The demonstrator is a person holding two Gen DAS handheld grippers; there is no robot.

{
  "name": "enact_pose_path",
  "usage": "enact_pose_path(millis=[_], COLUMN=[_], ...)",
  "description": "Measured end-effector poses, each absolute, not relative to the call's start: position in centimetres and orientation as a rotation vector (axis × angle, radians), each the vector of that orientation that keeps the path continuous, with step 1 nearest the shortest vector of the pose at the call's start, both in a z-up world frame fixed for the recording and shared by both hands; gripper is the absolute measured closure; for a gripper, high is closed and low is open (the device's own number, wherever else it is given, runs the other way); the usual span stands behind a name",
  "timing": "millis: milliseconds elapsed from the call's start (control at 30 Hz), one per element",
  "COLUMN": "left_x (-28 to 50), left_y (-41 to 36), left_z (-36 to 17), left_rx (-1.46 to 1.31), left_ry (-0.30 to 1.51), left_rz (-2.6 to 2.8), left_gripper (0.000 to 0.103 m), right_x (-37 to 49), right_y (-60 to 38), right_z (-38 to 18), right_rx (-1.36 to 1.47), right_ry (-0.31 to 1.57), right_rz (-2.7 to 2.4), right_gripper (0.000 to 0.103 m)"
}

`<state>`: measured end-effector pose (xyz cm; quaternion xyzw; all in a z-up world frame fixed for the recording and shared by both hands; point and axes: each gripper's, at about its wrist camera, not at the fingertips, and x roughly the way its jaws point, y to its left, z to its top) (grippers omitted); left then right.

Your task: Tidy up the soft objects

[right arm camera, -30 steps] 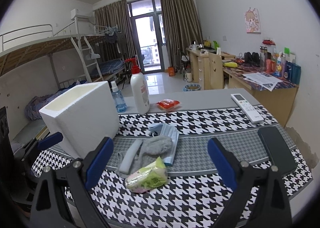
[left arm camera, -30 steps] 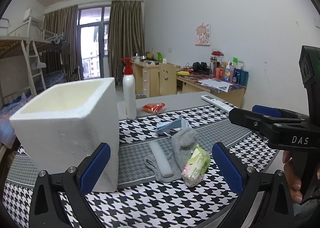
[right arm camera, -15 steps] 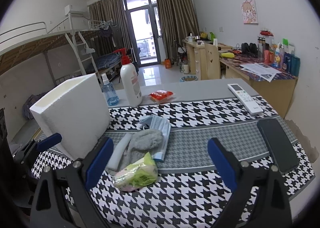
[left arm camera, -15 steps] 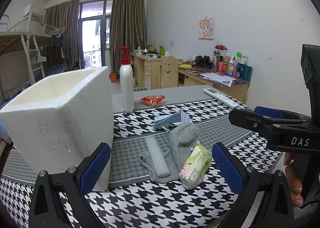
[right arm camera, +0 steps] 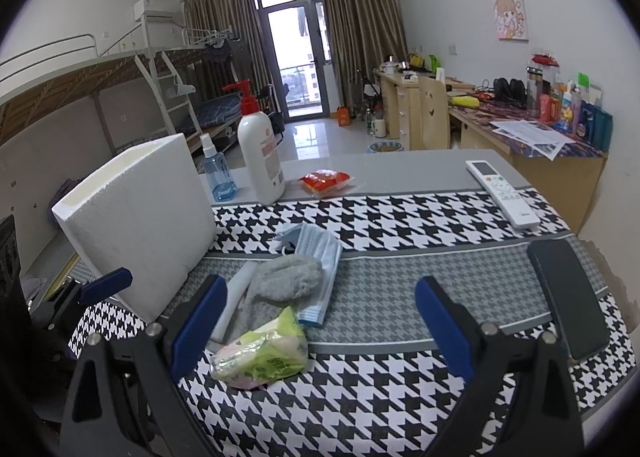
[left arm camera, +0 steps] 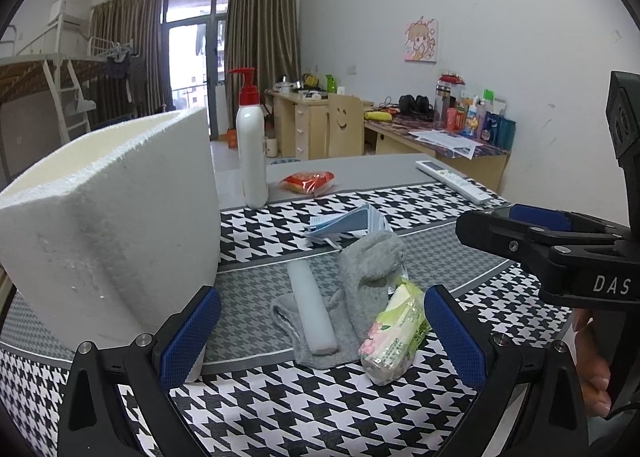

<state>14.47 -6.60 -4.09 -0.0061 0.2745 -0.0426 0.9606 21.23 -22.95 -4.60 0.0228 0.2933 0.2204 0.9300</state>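
Both tongs, left (left arm camera: pixel 320 337) and right (right arm camera: pixel 320 321), hang spread and empty; the white foam box (left arm camera: pixel 108 217) beside the grey sock (left arm camera: pixel 368 269) shows no visible contents.

Your desk cloth (right arm camera: pixel 400 217): black-and-white houndstooth with a finer grey houndstooth band. Your foam box (left arm camera: pixel 112 217): plain white. Sock (left arm camera: pixel 368 269): grey, fuzzy. Foam stick (left arm camera: pixel 312 309): white. Tissue pack (right arm camera: pixel 260 357): lime green with pink floral print. Face mask (right arm camera: pixel 320 257): pale blue, pleated. Pump bottle (right arm camera: pixel 260 153): white, red top. Spray bottle (right arm camera: pixel 216 173): clear blue. Snack packet (right arm camera: pixel 326 181): red-orange. Remote (right arm camera: pixel 502 191): white. Phone (right arm camera: pixel 568 297): black. Your fingers (left arm camera: pixel 188 337): black, with blue pads.
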Motion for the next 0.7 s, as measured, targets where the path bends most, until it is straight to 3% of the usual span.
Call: enact_pose_path(millis=[300,433,700], left_x=[16.0,16.6,17.8], left_y=[-6.6,-6.6,-6.3], left_z=[-5.3,-6.0,-7.0], left_rx=[-0.019,-0.01,-0.019], left_ry=[0.617,0.651,0.715], left_rz=[-0.071,-0.064,-0.059], left_gripper=[0.012,0.025,0.035], right_x=[21.6,21.7,21.5], right_y=[-23.4,-23.1,-23.8], right_z=[-5.7,-6.7,-7.7], right_rx=[0.06,0.052,0.055], right_ry=[0.64,0.669,0.686], right_rz=[0.47,0.482,0.506], right_gripper=[0.006,0.006,0.006])
